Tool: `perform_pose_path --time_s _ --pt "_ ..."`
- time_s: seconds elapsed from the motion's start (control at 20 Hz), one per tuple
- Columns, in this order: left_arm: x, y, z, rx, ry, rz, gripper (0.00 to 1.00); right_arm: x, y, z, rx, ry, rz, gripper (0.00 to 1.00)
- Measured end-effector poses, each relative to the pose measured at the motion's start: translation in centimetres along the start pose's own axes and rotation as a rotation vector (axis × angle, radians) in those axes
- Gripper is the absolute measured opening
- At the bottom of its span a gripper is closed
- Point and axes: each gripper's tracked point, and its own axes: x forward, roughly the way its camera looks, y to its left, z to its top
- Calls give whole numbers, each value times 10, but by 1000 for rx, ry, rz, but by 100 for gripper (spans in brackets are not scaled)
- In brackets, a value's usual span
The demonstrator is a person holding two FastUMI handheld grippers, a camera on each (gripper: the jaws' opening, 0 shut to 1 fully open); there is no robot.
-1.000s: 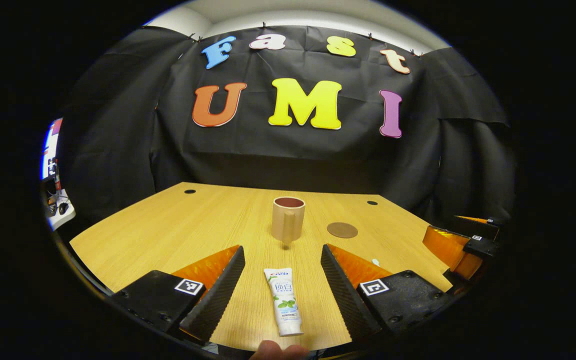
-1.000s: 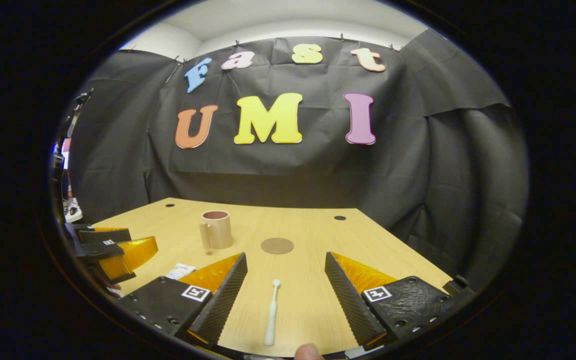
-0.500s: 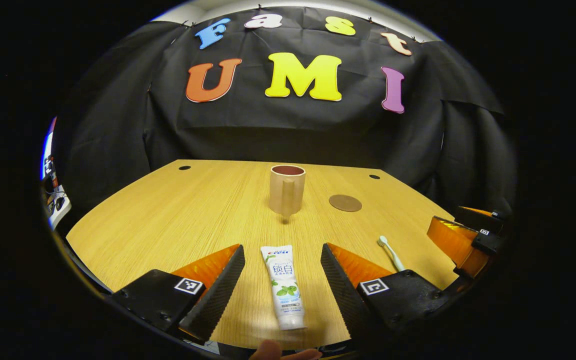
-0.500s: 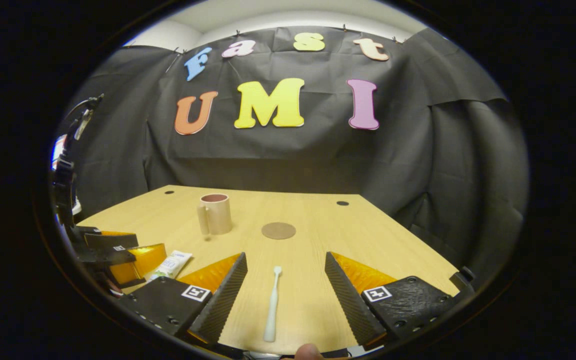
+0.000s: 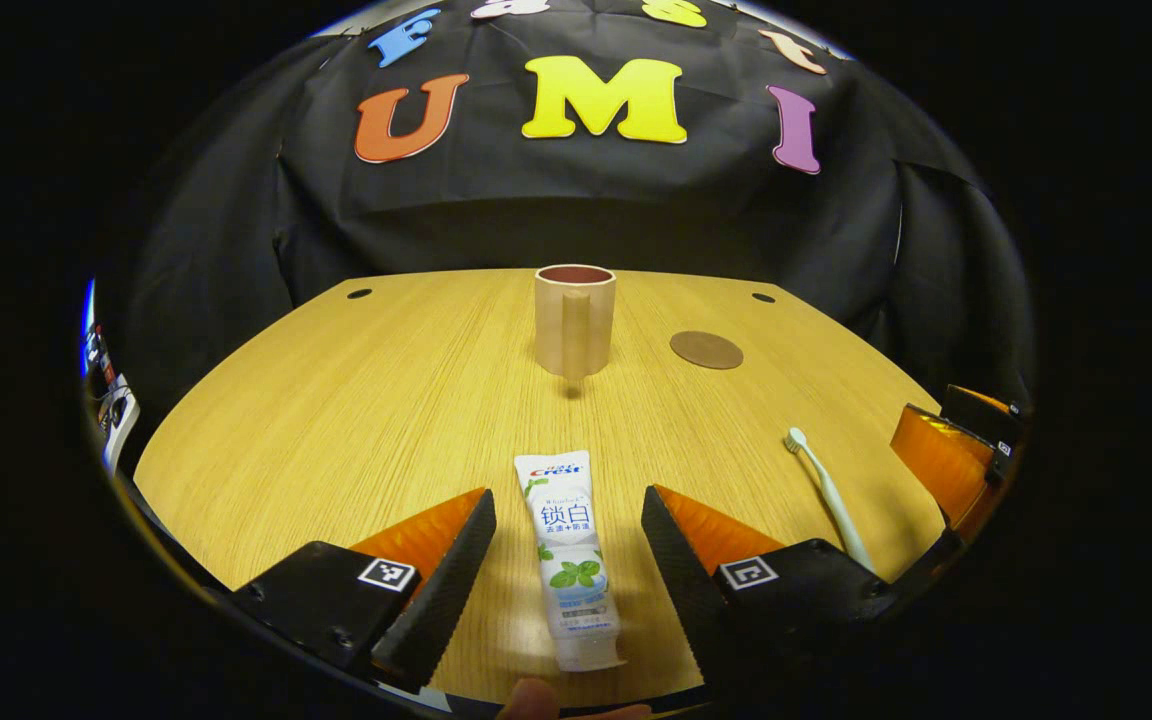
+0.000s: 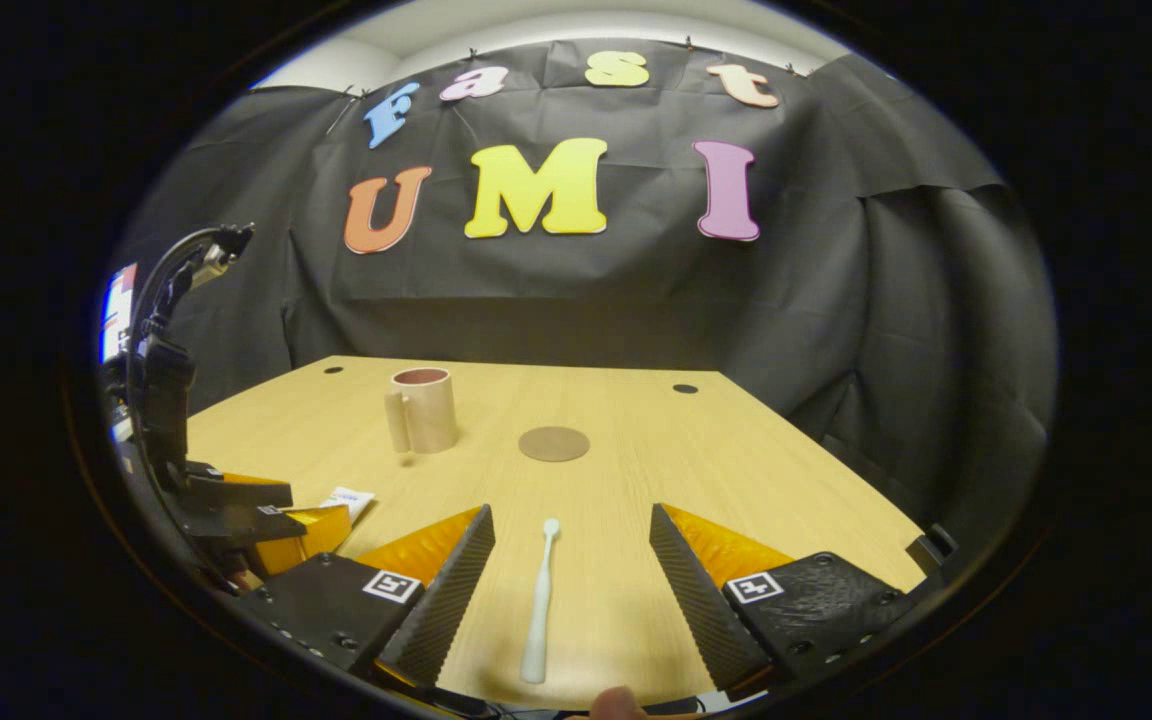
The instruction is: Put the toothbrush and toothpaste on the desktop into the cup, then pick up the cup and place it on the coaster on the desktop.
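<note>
Broadly, the surface (image 5: 356, 400) lay open all around, its far edge against the cloth wall and plenty of bare wood between the things. Near the far edge stood the cup (image 5: 575, 320), upright and rigid, handle toward the near edge; probably light, best gripped across its wall or handle. Just right of it, apart, lay the flat coaster (image 5: 706, 350). Toward the near edge lay the toothpaste (image 5: 568, 555), a soft tube likely to dent, so its stiffer cap end looked the safer hold; the left tool (image 5: 566, 560) straddled it, spread wide, not touching. By the near right corner lay the toothbrush (image 6: 539, 603), thin, stiff, slippery, between the wide-spread fingers of the right tool (image 6: 568, 590).
</note>
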Motion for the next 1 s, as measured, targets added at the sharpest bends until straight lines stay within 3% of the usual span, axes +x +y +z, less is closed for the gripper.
perform_pose_path --time_s 0.3,0.35,0.4,0.7,0.75,1.0 --pt "7 8 -10 -14 62 30 80 9 2 -10 1 33 9 95" --pt "7 9 -12 -12 72 32 83 10 2 -11 2 37 11 95" --pt "9 10 -14 -7 78 34 76 11 2 -11 3 38 11 95" --pt "12 15 -19 8 119 46 67 17 3 -21 2 74 19 95" --pt "11 16 -17 14 116 49 71 18 4 -23 3 82 24 95" --pt "19 15 -13 23 139 79 57 21 9 -29 7 105 48 95"
